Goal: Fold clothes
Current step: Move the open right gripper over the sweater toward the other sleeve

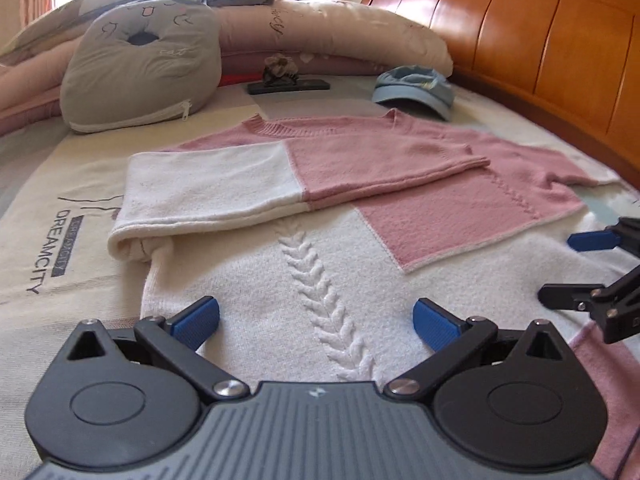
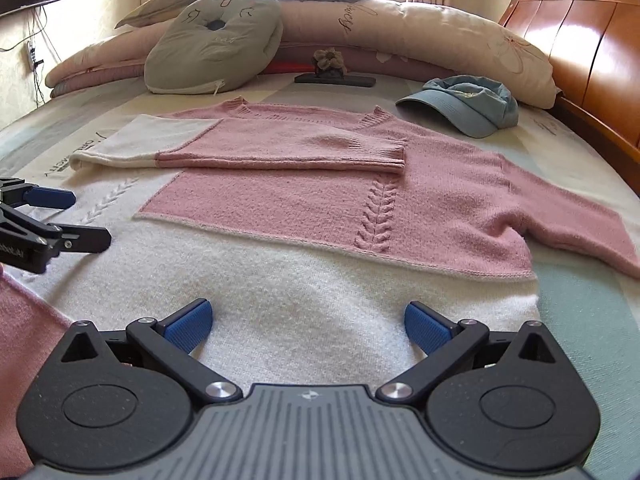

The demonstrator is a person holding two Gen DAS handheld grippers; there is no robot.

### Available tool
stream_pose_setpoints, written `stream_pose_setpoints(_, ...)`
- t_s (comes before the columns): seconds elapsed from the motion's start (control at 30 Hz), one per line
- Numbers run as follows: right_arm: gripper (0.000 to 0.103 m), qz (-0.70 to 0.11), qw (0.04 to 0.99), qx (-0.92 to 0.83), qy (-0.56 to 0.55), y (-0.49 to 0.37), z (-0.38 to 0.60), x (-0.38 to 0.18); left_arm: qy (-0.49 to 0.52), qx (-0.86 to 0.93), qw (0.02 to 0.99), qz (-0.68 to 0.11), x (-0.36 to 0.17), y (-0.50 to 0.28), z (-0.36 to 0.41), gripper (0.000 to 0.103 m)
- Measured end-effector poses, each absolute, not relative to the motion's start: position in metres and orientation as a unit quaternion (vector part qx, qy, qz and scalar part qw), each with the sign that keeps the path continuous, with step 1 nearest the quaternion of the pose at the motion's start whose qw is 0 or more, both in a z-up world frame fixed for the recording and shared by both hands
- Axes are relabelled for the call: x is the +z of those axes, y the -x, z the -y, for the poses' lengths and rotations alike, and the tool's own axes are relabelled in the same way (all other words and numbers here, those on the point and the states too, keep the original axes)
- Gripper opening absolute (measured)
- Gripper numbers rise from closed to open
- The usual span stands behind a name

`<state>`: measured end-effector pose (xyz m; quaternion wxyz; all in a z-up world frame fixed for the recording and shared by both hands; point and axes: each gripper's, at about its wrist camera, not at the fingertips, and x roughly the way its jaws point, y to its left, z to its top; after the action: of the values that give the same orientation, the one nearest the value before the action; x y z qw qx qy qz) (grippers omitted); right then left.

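A pink and white knit sweater (image 1: 320, 248) lies flat on the bed, collar away from me; the same sweater (image 2: 320, 216) fills the right wrist view. Its left sleeve (image 1: 248, 184) is folded across the chest, cuff pointing right. The right sleeve (image 2: 568, 232) lies stretched out to the right. My left gripper (image 1: 316, 316) is open just above the white hem by the cable pattern, nothing between its fingers. My right gripper (image 2: 308, 320) is open over the white hem further right. Each gripper shows at the edge of the other's view, the right gripper (image 1: 576, 264) and the left gripper (image 2: 76, 216).
A blue cap (image 2: 464, 104) lies beyond the sweater's right shoulder. A grey cushion (image 1: 140, 72), rolled quilts and pillows (image 2: 400, 28), and a dark phone (image 1: 288, 86) with a small ornament sit at the back. The wooden headboard (image 1: 540, 40) runs along the right.
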<state>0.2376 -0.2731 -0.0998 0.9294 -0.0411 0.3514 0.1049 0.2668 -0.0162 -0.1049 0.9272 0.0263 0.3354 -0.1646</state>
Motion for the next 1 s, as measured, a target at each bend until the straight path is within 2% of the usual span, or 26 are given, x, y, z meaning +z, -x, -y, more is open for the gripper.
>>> stream_pose_setpoints(0.2, 0.103, -0.379, 0.920, 0.091, 0.022, -0.240, 0.275, -0.092, 0.014, -0.190, 0.925, -0.329, -0.103, -0.266, 0.001, 0.102)
stream_pose_setpoints(0.33, 0.103, -0.402, 0.911, 0.093, 0.011, -0.257, 0.275, -0.080, 0.000, -0.205, 0.920, -0.334, -0.096, -0.259, -0.002, 0.102)
stream_pose_setpoints(0.67, 0.103, -0.379, 0.903, 0.138, -0.147, -0.370, 0.268, -0.036, -0.027, -0.235, 0.917, -0.320, -0.085, -0.249, 0.002, 0.102)
stream_pose_setpoints(1.0, 0.103, -0.393, 0.864, 0.194, -0.250, -0.453, 0.267, -0.064, 0.016, -0.233, 0.922, -0.308, -0.081, -0.257, -0.020, 0.102)
